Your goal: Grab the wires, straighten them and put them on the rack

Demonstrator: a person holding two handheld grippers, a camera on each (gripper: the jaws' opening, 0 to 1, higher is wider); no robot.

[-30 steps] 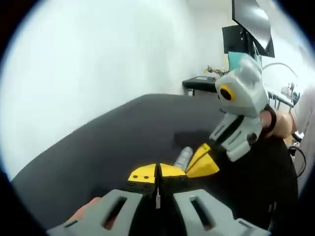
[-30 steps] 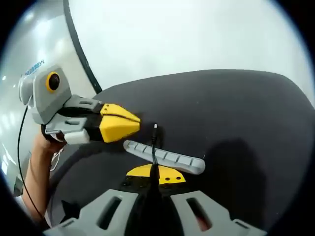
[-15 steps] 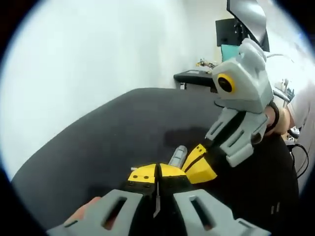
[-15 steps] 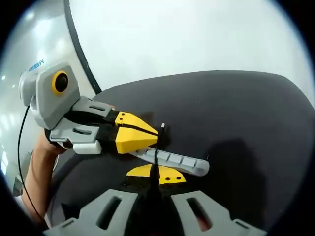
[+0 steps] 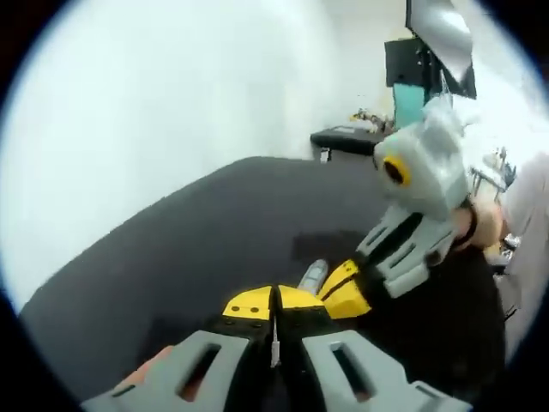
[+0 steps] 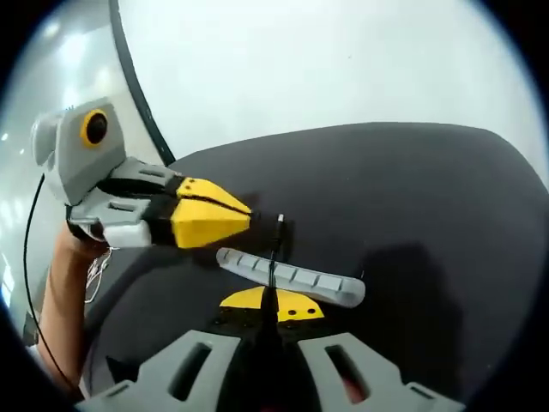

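The left gripper (image 6: pixel 244 219) is drawing back from the rack (image 6: pixel 290 277) — half a second ago its yellow jaws were overlapping the rack's near end; now they are hovering just beside it, closed with nothing visible between them. The right gripper (image 6: pixel 264 302) is staying put, jaws closed on the thin black wire (image 6: pixel 273 257), which is rising across the rack on the dark table (image 6: pixel 429 197), its tip free. Judgement: the wire is crossing the rack but not yet seated; lowering it into a slot appears outstanding.
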